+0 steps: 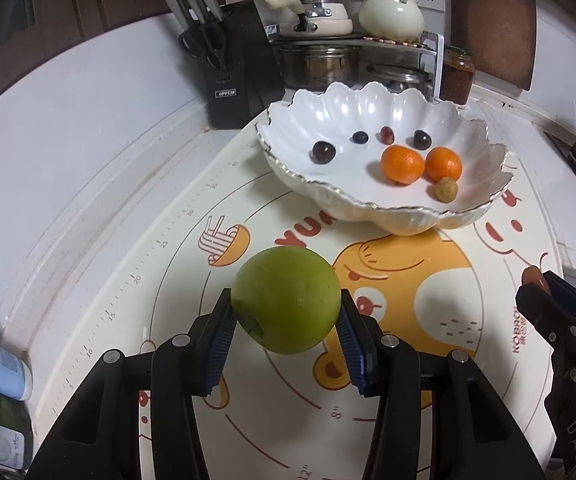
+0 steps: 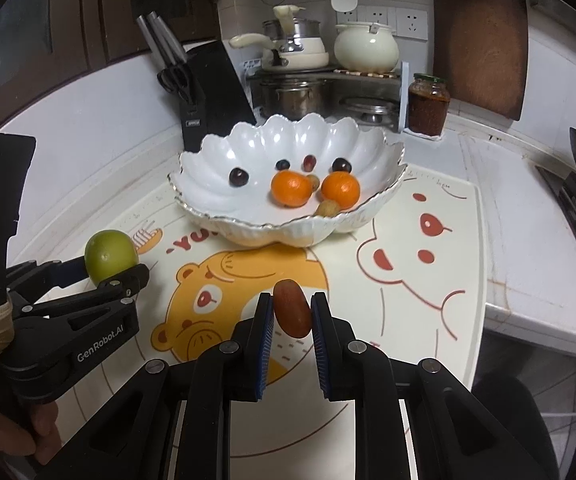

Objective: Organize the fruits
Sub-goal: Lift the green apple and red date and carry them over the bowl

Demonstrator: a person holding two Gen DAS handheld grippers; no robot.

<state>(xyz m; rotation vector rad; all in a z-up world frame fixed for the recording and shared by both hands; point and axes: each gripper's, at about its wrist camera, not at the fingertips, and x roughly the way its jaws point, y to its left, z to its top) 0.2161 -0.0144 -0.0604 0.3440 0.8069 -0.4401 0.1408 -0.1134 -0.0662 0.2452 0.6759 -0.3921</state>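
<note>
Clamped in the left gripper (image 1: 285, 326), a green fruit (image 1: 286, 298) hangs clear of the mat (image 1: 408, 412); beside it the right gripper (image 2: 292, 314) pinches a reddish-brown fruit (image 2: 292, 309), both seemingly bound for the scalloped white bowl (image 1: 404, 216) beyond, where two oranges (image 1: 402, 164) and dark grapes (image 1: 324, 151) already sit.

- Green apple (image 1: 285, 300) between the left gripper's (image 1: 285, 320) blue pads (image 1: 219, 346).
- Reddish-brown oval fruit (image 2: 292, 309) between the right gripper's (image 2: 292, 316) pads.
- Beyond them: white scalloped bowl (image 1: 368, 104), gold-edged; orange tangerines (image 1: 402, 164); dark grapes (image 1: 324, 152).
- Cream mat (image 1: 288, 420), orange cartoon bear.
</note>
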